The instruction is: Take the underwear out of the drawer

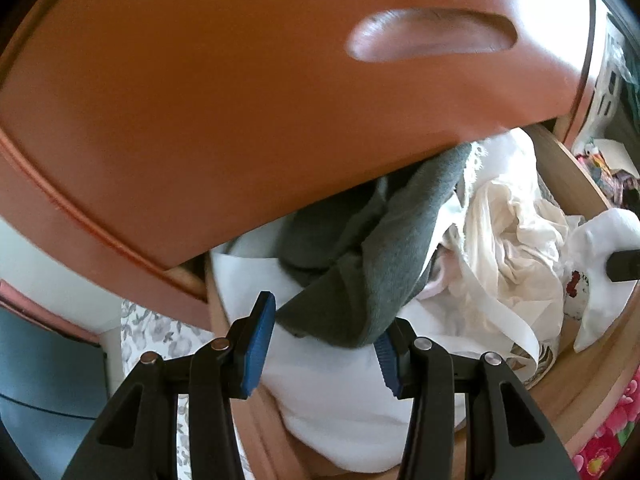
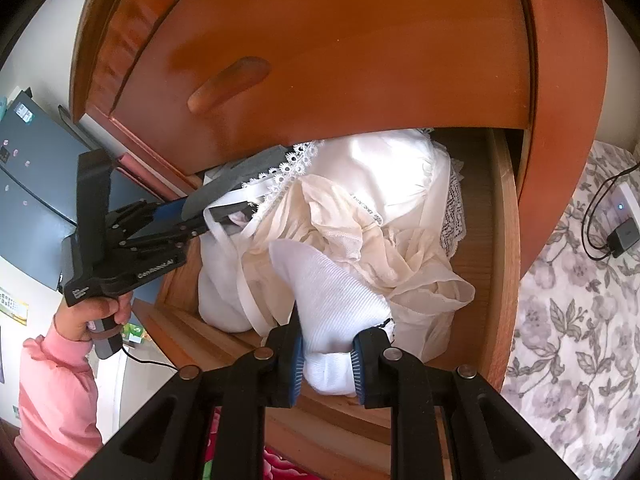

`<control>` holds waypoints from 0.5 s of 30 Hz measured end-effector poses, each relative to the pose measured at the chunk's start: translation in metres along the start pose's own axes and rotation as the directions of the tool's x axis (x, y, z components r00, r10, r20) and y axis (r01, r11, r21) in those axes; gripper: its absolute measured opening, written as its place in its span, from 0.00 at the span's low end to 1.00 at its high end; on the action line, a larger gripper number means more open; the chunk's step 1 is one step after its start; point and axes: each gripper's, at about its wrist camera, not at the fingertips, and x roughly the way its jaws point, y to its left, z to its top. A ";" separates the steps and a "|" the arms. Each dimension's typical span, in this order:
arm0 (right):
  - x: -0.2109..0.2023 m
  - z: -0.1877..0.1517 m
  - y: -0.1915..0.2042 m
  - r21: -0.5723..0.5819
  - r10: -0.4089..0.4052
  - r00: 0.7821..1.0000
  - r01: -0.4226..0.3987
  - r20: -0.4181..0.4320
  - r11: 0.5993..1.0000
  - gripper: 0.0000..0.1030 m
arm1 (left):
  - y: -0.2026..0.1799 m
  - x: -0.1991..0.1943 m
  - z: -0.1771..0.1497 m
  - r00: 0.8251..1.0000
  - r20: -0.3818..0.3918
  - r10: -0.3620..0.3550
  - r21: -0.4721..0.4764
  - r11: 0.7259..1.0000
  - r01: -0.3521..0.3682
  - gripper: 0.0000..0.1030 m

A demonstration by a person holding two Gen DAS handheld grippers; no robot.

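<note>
Two grippers work the open drawer (image 2: 502, 216) at once; the right gripper (image 2: 326, 354) is clamped on a white ribbed garment (image 2: 332, 300), its blue pads pressing the folded end from both sides, so the cloth bulges below them; the left gripper (image 1: 326, 344) has its jaws apart, with a grey garment (image 1: 360, 256) hanging down between them and draped over its right pad, not yet pinched (in the right wrist view that same tool reaches in from the left, grey cloth at its tips).

All of this underwear should handle light, limp and yielding; nothing here is fragile, but it will sag, stretch and drag its neighbours along; the cream sheer piece (image 2: 360, 232) just ahead of the right gripper lies partly over the white one, and the lace trim (image 2: 294, 164) and loose straps further ahead could snag. Best hold, I judge, is a thick fold or hem, taken deep between the pads, then lifted up and toward the gripper.

The drawer is smooth wood, its floor bare to the right gripper's left; above the pile hangs the front of the next drawer (image 2: 320, 48), low enough to limit a lift. Floral bedding (image 2: 572, 300) lies to the right, with a charger (image 2: 622, 236) on it; a hand (image 2: 94, 316) in a pink sleeve grips the left tool.
</note>
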 end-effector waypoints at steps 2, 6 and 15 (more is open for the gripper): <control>0.001 0.001 0.000 0.001 0.001 1.000 -0.001 -0.001 1.000 0.21 | -0.002 0.004 0.000 1.000 -0.003 -0.015 -0.001 1.000 0.015 0.38; 0.004 0.000 0.001 0.003 0.007 1.000 -0.007 0.000 1.000 0.21 | -0.002 0.007 0.001 0.999 0.005 -0.044 -0.039 0.998 0.044 0.11; 0.012 -0.007 0.005 0.014 0.024 1.000 -0.024 0.001 1.000 0.21 | 0.015 -0.016 -0.008 0.981 0.142 -0.131 -0.257 0.952 0.164 0.02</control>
